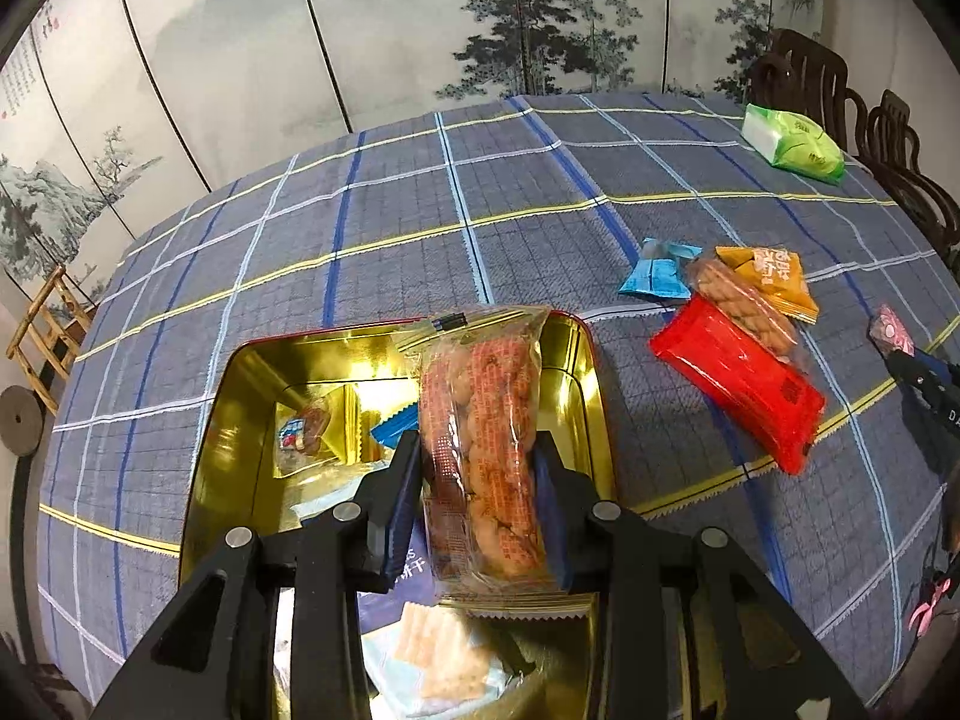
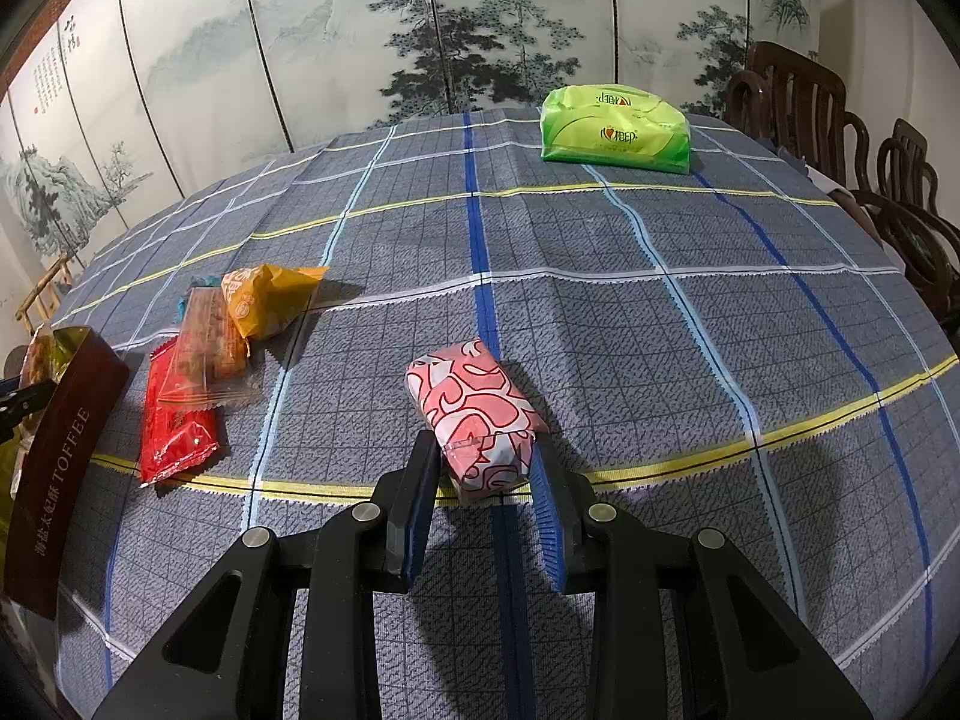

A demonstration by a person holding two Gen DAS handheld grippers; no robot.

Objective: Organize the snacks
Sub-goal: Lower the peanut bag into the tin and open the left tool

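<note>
While the left gripper (image 1: 477, 498) clamps a twisted-dough snack pack (image 1: 483, 456) lengthwise along its fingers, the gold tin (image 1: 576, 372) lies directly beneath. Seen from the right wrist, the right gripper (image 2: 486, 492) brackets the pink packet (image 2: 474, 414), apparently just touching; packet's long axis runs ahead.

The tin (image 1: 576, 360) is metal, with a mirror-bright gold inside and a glossy maroon outer wall. The twisted pastry packet (image 1: 480, 450) has clear, shiny, crinkled plastic film. The red packet (image 1: 741, 387) is smooth glossy plastic. The pink patterned packet (image 2: 474, 414) looks like soft, slightly glossy wrap. The tablecloth (image 2: 600, 324) is matt woven cloth with a rough texture. The tissue pack (image 2: 615, 129) is shiny green plastic. The chairs (image 2: 840, 138) are dark polished wood.
</note>
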